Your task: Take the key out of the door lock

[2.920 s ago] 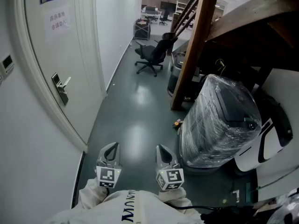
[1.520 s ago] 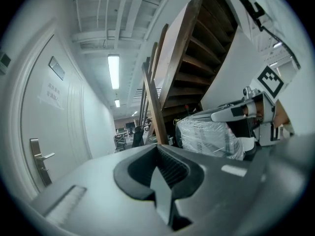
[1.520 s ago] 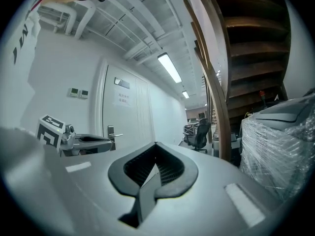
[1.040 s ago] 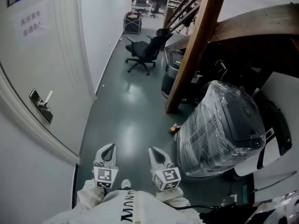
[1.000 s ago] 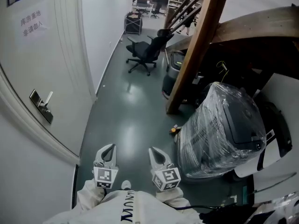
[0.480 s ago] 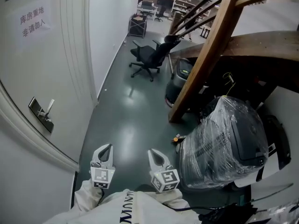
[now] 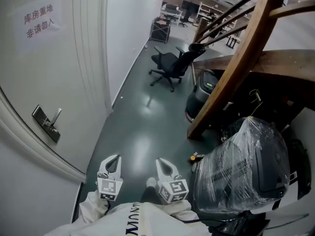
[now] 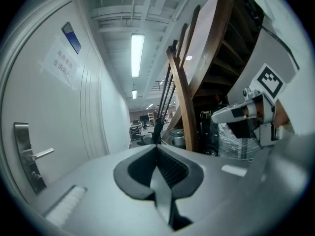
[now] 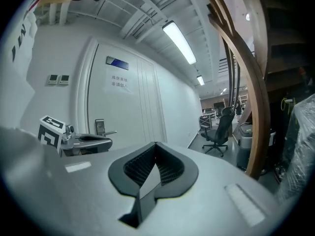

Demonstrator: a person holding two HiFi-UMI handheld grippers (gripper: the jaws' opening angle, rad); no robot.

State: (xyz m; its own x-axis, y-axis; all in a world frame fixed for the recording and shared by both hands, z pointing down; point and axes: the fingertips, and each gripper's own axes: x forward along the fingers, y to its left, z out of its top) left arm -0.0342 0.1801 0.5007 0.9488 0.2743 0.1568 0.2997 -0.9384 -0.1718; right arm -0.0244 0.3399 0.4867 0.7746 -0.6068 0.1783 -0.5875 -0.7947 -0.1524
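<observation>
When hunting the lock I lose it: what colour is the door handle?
Silver door handle, best in the head view.

Paper notice (image 7: 43, 21) on door (image 7: 54, 73), reading 库房重地 非请勿入

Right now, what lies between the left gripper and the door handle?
Nothing stands there. In the head view, only bare dark floor and the white door frame separate the left gripper from the door handle.

A white wall (image 7: 129, 31) is met by a glossy dark green floor (image 7: 140, 136). A black office chair (image 7: 171, 64) is seen beyond a slanted wooden beam (image 7: 230, 75); a strip light (image 8: 137, 55) is mounted overhead.
</observation>
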